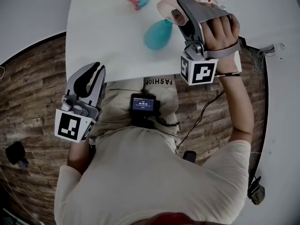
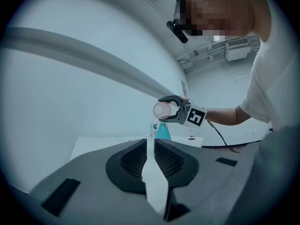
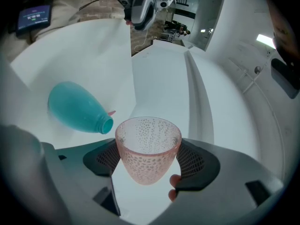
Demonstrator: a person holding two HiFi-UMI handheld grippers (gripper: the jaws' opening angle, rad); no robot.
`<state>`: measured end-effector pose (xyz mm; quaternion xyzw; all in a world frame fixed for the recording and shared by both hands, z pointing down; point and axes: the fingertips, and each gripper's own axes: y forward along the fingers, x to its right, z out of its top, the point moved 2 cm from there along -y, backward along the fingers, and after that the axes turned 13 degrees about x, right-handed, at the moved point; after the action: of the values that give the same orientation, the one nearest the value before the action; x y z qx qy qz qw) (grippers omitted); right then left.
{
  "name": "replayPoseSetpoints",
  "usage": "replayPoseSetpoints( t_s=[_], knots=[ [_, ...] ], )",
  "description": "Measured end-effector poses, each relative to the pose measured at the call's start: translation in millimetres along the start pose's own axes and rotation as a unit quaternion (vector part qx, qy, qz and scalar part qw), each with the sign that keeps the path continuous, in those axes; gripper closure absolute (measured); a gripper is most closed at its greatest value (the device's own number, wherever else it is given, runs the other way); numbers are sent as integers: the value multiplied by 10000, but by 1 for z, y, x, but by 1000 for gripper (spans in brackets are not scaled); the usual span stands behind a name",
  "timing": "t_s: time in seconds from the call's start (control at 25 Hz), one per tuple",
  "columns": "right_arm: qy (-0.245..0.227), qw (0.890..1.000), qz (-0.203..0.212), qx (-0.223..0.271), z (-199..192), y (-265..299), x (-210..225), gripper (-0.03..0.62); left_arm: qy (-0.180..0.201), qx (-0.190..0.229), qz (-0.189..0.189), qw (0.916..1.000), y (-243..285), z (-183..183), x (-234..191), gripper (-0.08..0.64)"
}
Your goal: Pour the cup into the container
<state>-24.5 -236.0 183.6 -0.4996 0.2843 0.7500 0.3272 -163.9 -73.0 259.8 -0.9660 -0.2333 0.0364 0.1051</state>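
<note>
On the white bench (image 1: 108, 41) a teal bottle (image 1: 157, 34) stands with its cap off, a little in from the near edge. The left gripper (image 1: 95, 69) hangs just off that edge over the wood floor (image 1: 33, 93), its jaws drawn almost together with only a thin slit and nothing between them. The right gripper (image 3: 149, 144) has its jaws clamped on both sides of a pink dimpled cup (image 3: 148, 156), which is tipped over just above the bottle's mouth.
</note>
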Motion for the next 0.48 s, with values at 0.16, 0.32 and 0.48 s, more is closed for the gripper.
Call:
replayPoseSetpoints(
  t_s=[0.16,0.32,0.48],
  knots=[
    [18,10000,-41,-56,-4,-1,-1,219,-2,-25,-15,10000,1,-1,1,503],
    [-45,10000,50,-8,1,0,-7,219,1,-50,-23,10000,2,-2,3,503],
    [62,10000,60,-30,1,0,-10,219,11,-31,-56,10000,4,-1,5,503]
  ],
)
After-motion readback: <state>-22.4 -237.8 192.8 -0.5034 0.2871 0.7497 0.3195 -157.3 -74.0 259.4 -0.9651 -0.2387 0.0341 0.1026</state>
